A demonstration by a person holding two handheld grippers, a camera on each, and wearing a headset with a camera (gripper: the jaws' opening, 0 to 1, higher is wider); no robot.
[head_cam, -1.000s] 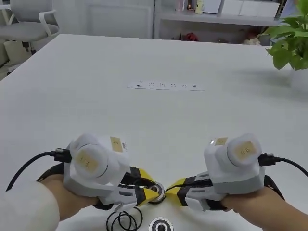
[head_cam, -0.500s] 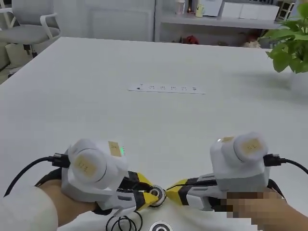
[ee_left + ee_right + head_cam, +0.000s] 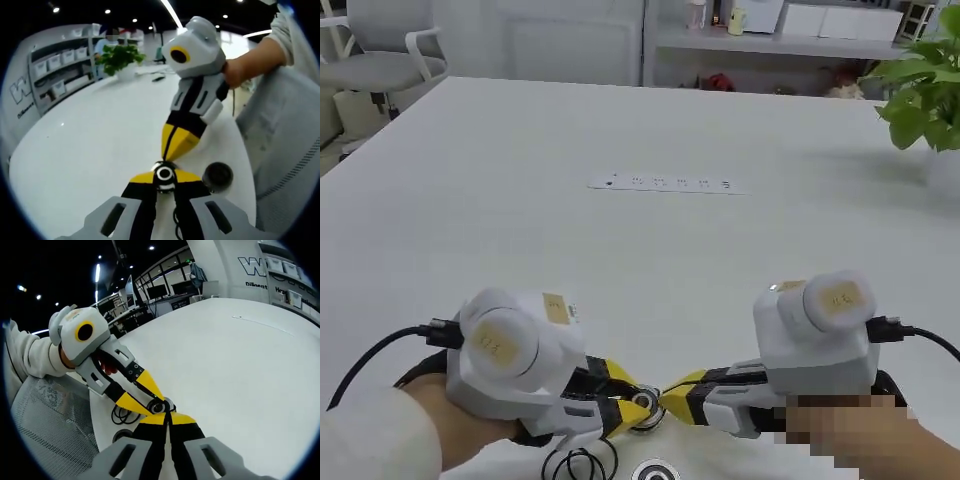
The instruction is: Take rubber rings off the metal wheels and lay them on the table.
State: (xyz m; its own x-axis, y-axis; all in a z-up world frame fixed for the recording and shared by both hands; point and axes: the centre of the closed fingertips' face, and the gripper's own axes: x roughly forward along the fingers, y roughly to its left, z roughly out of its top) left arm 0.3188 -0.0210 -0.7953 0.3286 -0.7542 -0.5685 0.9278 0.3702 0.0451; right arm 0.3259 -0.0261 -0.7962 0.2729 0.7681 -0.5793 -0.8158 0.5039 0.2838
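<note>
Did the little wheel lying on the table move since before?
No. The loose wheel sits just as far from the power strip as before.

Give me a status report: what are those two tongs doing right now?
Left tongs clamped on small silver metal wheel. Right tongs shut, tips at its rim. Black rubber rings loose on white table; second wheel beside them.

A broad white counter (image 3: 620, 250) carries a flush power strip (image 3: 665, 184) at mid-surface. Loose black rubber rings (image 3: 580, 462) and a metal wheel (image 3: 655, 470) lie side by side at its near edge. A potted plant (image 3: 920, 80) stands at the far right.
</note>
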